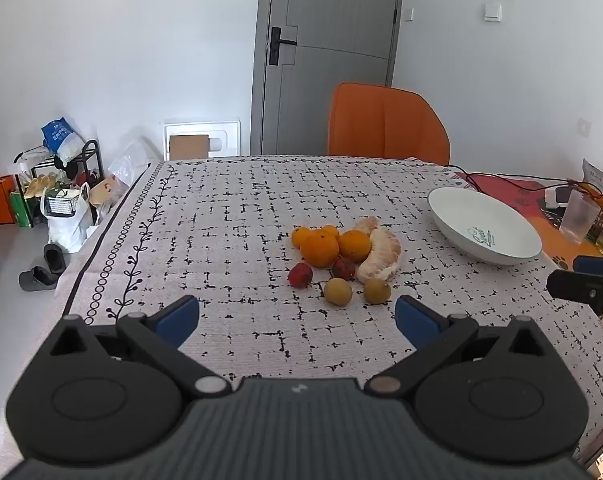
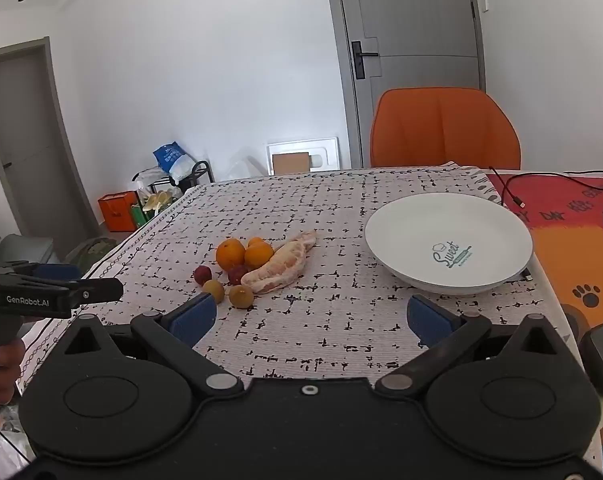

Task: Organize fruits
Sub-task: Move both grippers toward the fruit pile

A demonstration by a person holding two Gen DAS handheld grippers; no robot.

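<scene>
**Still apart: fruit heap ahead of both claws, bowl off to the right**

Nothing is held as yet. The fruit is gathered in one heap on the table [image 1: 229,216], with the white bowl [image 2: 448,240] taken as landmark: the heap lies left of the bowl and well apart from it, and the bowl is seen to be empty. Within the heap, two peeled pomelo segments [image 1: 379,258] lie on the side nearest the bowl, their long axis running from near-left to far-right in the right wrist view. The oranges [image 1: 319,248] are bunched on the side of the segments away from the bowl; two small red fruits [image 1: 300,275] and two yellow-green fruits [image 1: 337,291] sit at the heap's near edge.

The left claw [image 1: 297,316] is held low over the table with its blue pads wide apart, and the yellow-green fruits are found almost straight ahead of it, near its right pad. The right claw [image 2: 311,316] is likewise spread wide and empty, pointed at the bare cloth between heap and bowl; the yellow-green fruits lie just beyond its left pad. Either claw is judged near enough for a first pick; the right one lies closer to the bowl.
</scene>
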